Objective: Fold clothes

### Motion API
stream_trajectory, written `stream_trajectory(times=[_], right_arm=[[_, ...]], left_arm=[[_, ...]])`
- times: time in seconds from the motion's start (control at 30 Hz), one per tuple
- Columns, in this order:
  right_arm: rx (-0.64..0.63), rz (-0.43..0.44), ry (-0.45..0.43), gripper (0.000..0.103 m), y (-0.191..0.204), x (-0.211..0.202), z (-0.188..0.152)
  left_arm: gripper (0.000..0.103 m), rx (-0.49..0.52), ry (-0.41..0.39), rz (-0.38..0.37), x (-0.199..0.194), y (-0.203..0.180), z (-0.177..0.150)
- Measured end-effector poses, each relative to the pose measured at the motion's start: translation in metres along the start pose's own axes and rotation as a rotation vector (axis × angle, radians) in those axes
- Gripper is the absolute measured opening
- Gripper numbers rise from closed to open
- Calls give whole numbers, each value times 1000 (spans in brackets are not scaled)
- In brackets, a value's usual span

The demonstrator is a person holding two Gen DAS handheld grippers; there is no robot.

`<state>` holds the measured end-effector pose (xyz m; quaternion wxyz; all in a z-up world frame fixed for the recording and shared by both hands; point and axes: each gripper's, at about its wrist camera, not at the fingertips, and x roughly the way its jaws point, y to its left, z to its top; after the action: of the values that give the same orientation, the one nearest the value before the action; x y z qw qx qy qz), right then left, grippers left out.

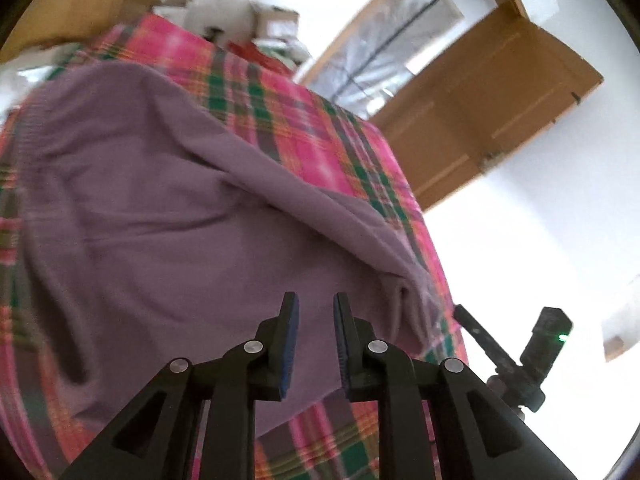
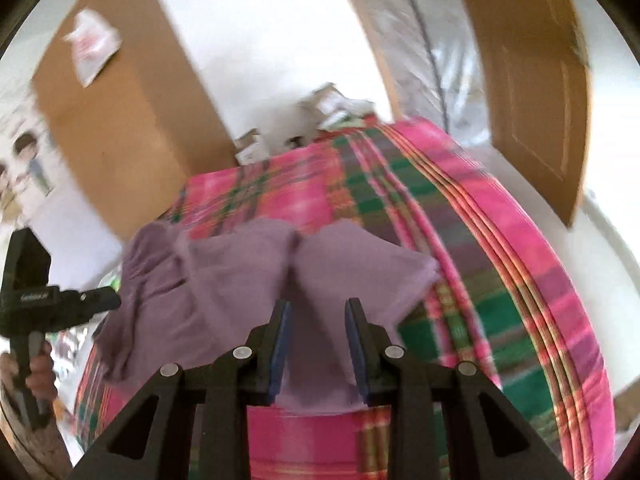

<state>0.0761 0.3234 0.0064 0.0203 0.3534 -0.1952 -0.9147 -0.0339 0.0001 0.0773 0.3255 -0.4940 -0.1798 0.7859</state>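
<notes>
A purple garment (image 1: 152,216) lies spread on a bed covered by a pink and green plaid blanket (image 1: 304,120). Its right side is folded over into a thick ridge that ends in a bunched corner (image 1: 408,292). My left gripper (image 1: 316,304) hovers open just above the garment's near part, with nothing between its fingers. In the right wrist view the same purple garment (image 2: 248,272) shows as rumpled lobes near the blanket's (image 2: 460,248) left edge. Over its near hem my right gripper (image 2: 318,308) is open and holds nothing. The other gripper (image 2: 44,300) appears at far left, held by a hand (image 2: 40,376).
A wooden door (image 1: 492,108) stands open to the right of the bed. A tall wooden wardrobe (image 2: 128,120) stands beyond the bed's far side, with cardboard boxes (image 1: 276,16) stacked by the wall. The right gripper's body (image 1: 536,344) shows at the bed's right edge.
</notes>
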Motion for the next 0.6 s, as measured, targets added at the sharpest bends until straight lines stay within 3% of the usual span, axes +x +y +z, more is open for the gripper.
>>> stream_trajectory(times=[0.23, 0.43, 0.5, 0.6], right_arm=[[88, -36, 64, 31, -24, 30, 6], [105, -9, 88, 31, -28, 44, 7], [108, -3, 86, 28, -29, 46, 7], [82, -19, 70, 9, -29, 41, 7]], left_arm=[[18, -58, 84, -81, 44, -10, 19], [18, -172, 126, -88, 75, -2, 32], [18, -191, 122, -109, 79, -2, 36], [23, -215, 116, -140, 82, -2, 40]])
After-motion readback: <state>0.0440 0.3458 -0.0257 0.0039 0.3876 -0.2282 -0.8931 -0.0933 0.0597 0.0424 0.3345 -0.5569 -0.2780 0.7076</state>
